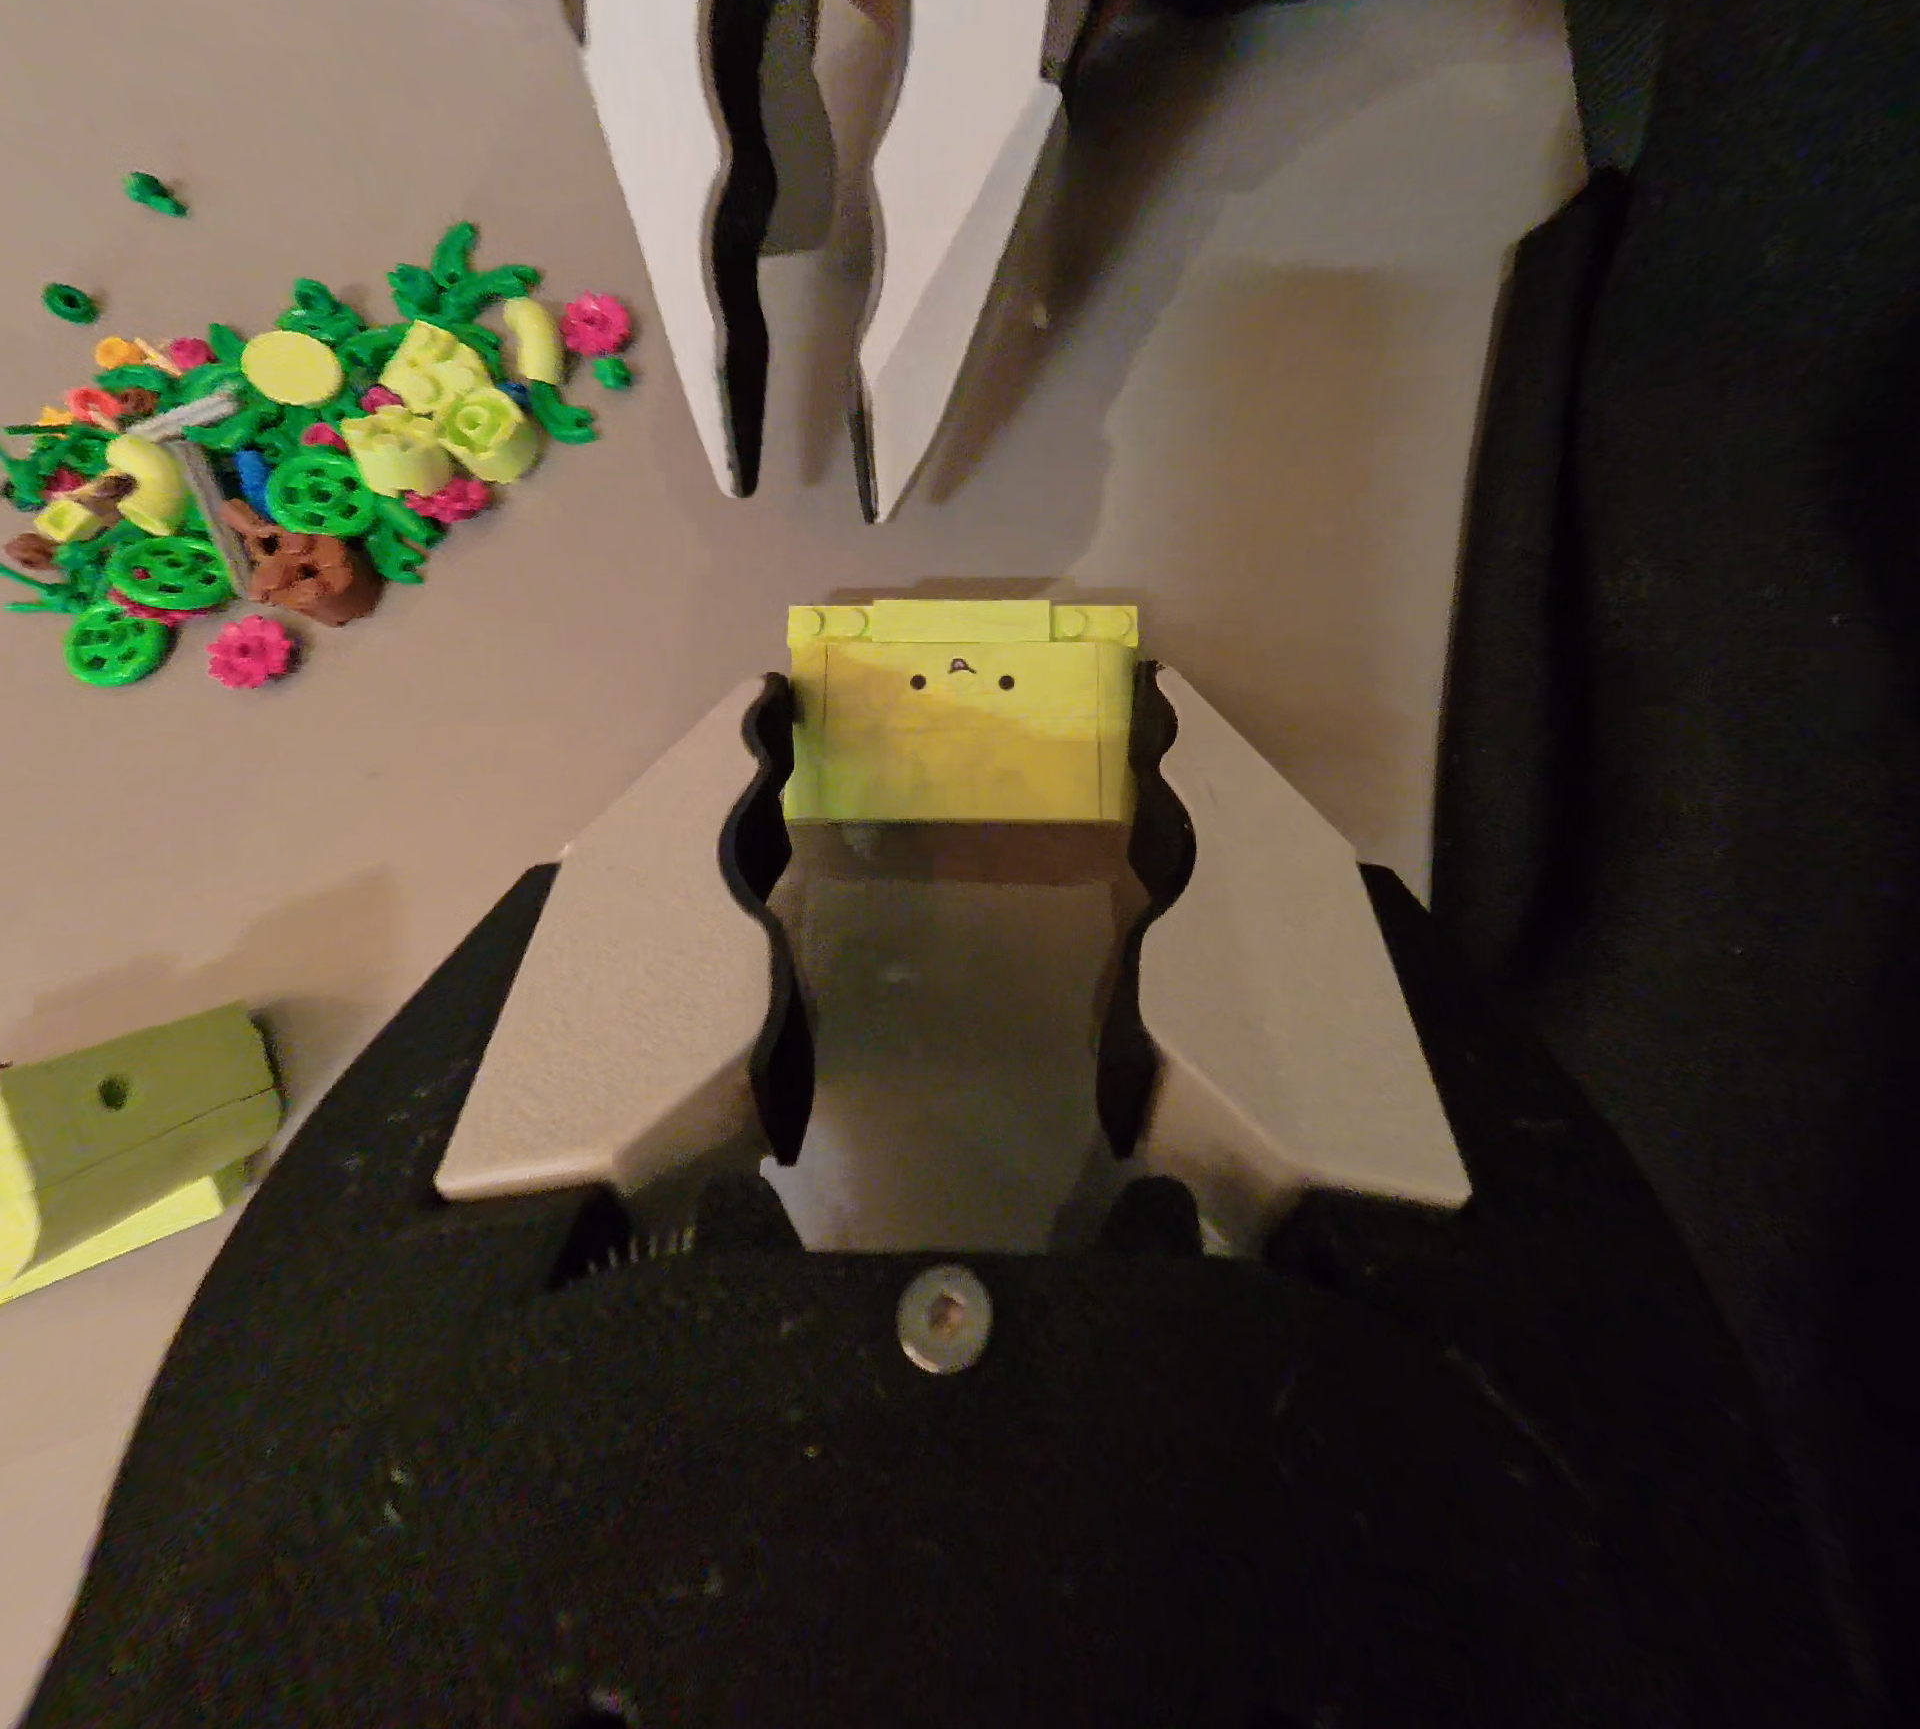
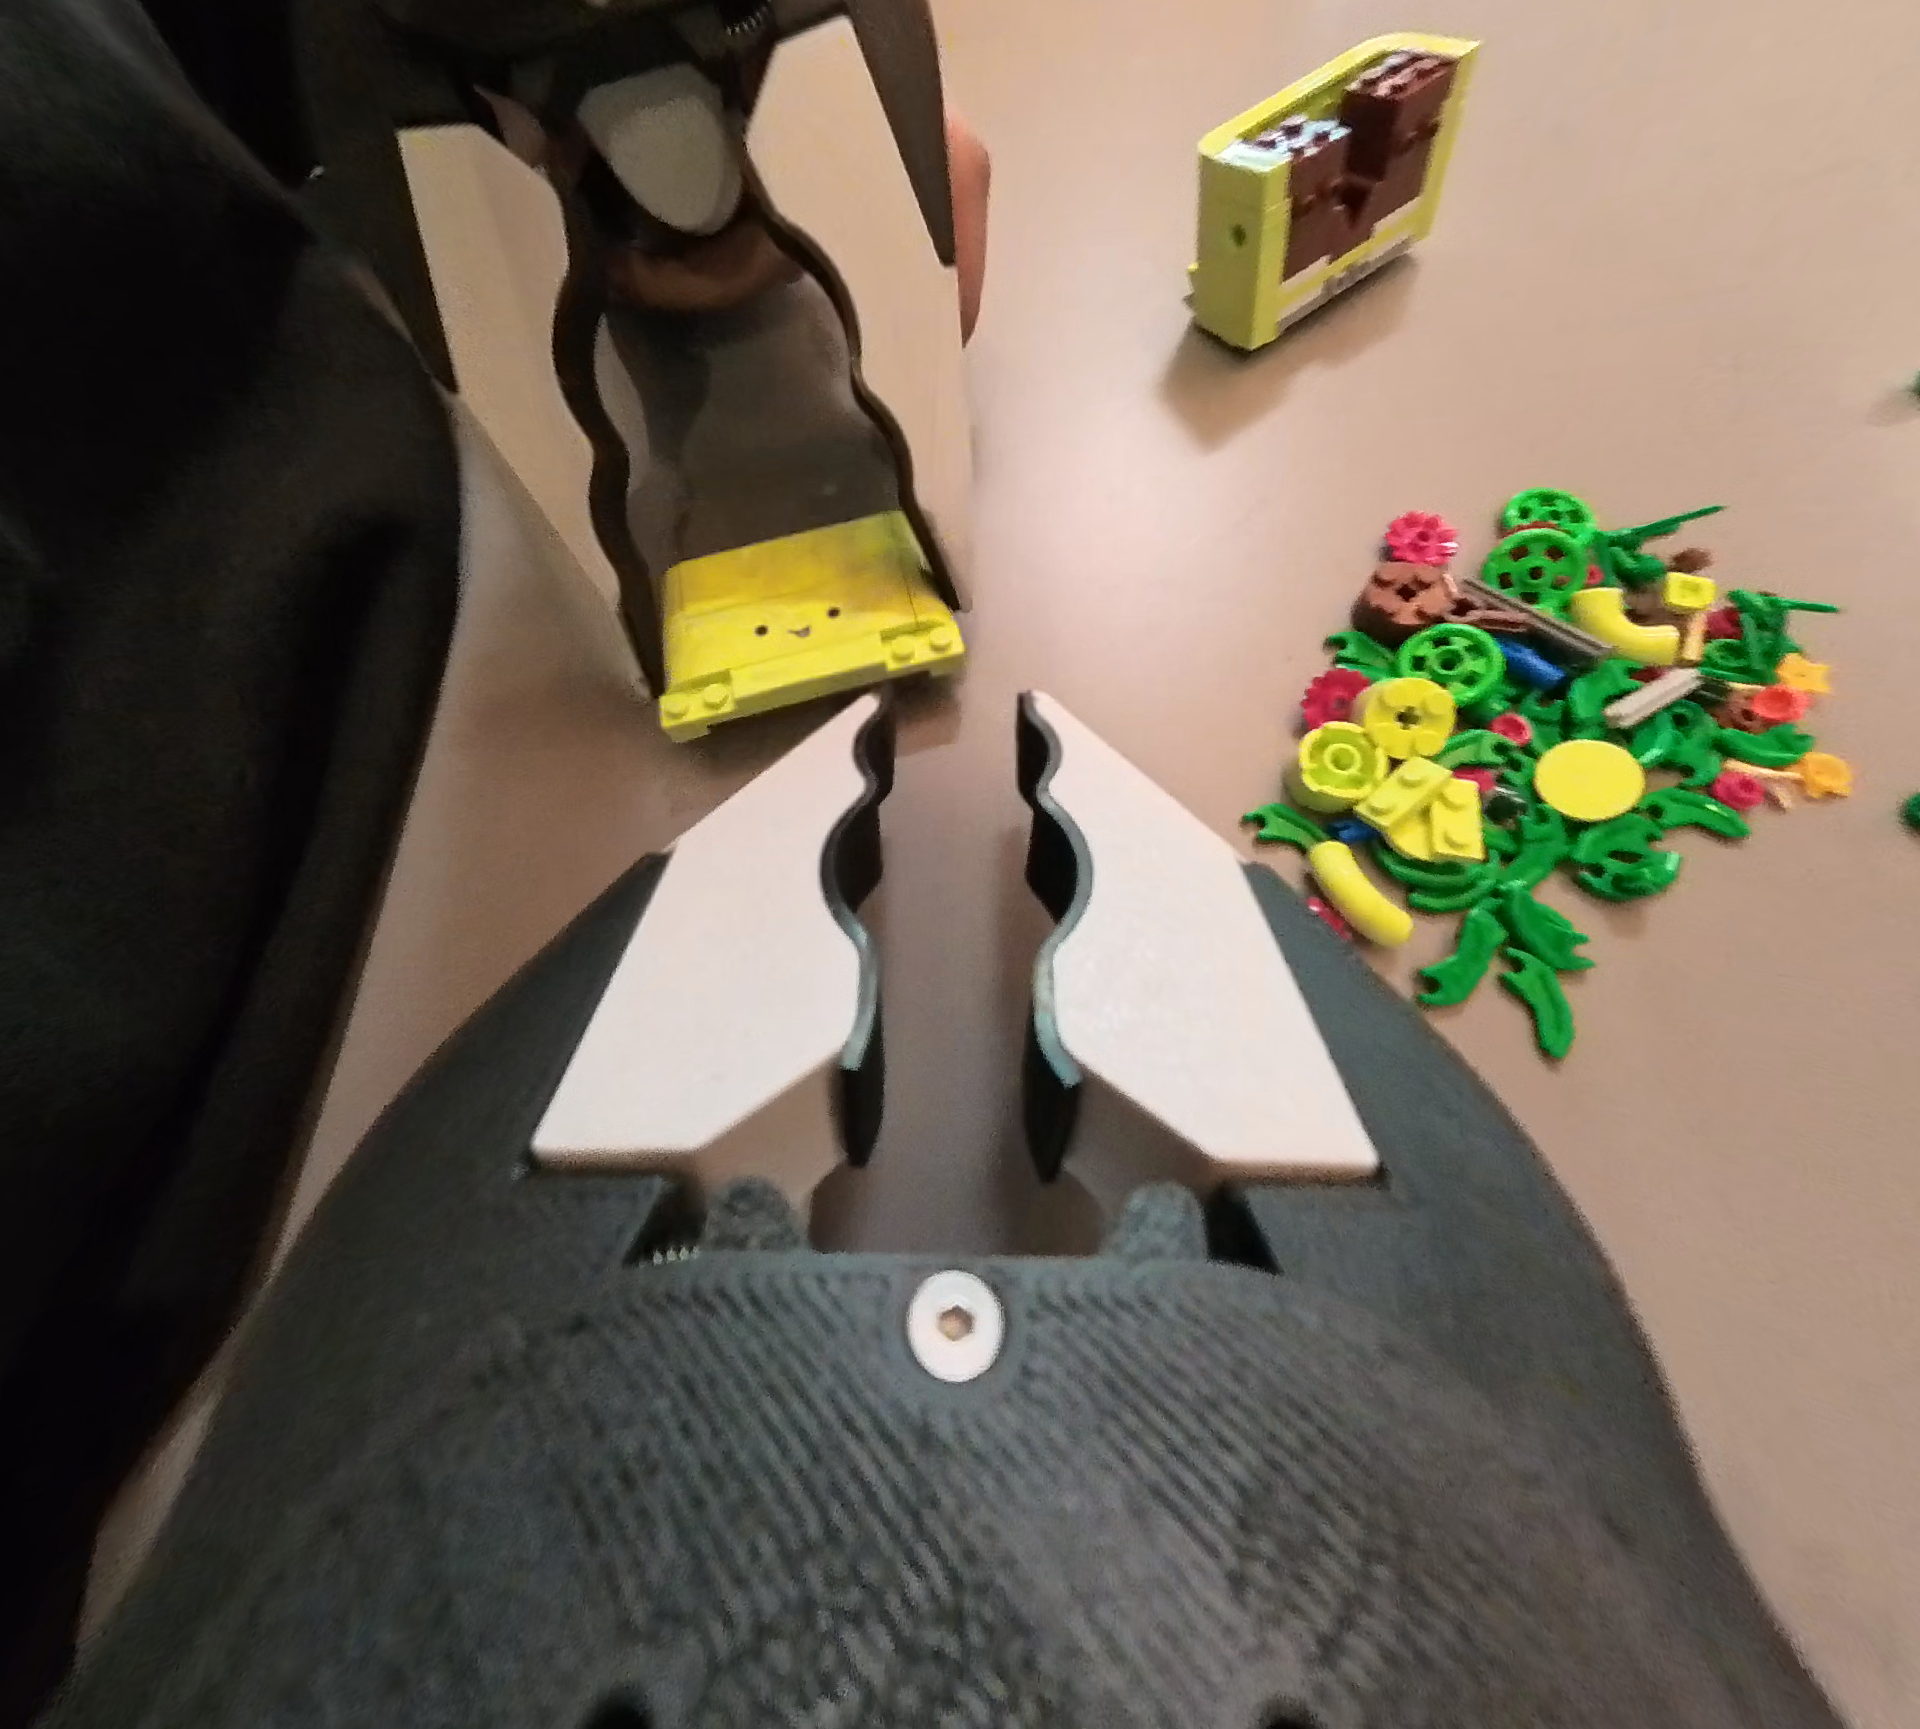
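At the centre of the left wrist view, we are seeing the left gripper (image 1: 961,723) clamping a lime-green brick block (image 1: 956,723) between its two fingers, the black wavy pads pressing both of its sides. The block is showing a small printed face of two dots and a mouth, with studded plates along its top edge. In the right wrist view the same block (image 2: 805,640) is sitting at upper left of centre, held just above the tan table (image 2: 1143,453). The right gripper (image 2: 951,713) is pointing straight at it from just beside, its jaws standing apart with nothing between them; in the left wrist view that gripper (image 1: 805,505) is coming down from the top of the frame, tips near the block's upper edge and not touching it. A heap of loose bricks (image 1: 281,453), green leaves, pink flowers, lime rounds and brown pieces, is lying at middle left there, and at right of centre in the right wrist view (image 2: 1558,744). A second lime-green assembly with brown bricks (image 2: 1340,193) is standing well apart at upper right, and its edge (image 1: 114,1129) is showing at lower left in the left wrist view. Dark clothing (image 1: 1714,536) is filling the right side of that frame.
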Demonstrator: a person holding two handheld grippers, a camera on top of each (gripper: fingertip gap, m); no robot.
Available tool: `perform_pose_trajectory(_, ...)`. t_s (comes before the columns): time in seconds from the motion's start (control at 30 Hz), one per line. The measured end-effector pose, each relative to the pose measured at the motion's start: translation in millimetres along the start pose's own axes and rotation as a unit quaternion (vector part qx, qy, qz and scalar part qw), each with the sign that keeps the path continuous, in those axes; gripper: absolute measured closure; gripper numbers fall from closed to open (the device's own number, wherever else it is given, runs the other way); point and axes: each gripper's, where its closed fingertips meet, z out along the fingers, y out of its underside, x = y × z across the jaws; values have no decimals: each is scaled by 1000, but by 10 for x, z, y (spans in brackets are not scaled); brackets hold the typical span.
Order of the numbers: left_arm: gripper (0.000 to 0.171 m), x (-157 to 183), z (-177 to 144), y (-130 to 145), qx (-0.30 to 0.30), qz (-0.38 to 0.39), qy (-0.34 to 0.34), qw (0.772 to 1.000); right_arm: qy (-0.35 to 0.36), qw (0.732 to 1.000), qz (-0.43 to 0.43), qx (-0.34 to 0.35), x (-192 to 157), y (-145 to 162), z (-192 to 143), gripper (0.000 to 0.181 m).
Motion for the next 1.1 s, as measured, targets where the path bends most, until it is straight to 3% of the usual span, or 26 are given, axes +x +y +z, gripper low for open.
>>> perform_pose_trajectory(0.17, 108, -323, -142, -174, 69, -2, -92, 993, 33, 997, 30, 61, 157, -184, -74, 150)
perform_pose_trajectory(0.37, 107, -453, -203, -271, 96, 70, -178, 977, -24, 973, 147, 179, 202, -517, -179, 147)
perform_pose_trajectory(0.8, 108, -454, -222, -350, 82, 218, -271, 934, -22, 969, 184, 163, 220, -519, -47, 163)
perform_pose_trajectory(1.1, 108, -476, -227, -352, 80, 252, -295, 918, -17, 970, 164, 179, 204, -555, -97, 174)
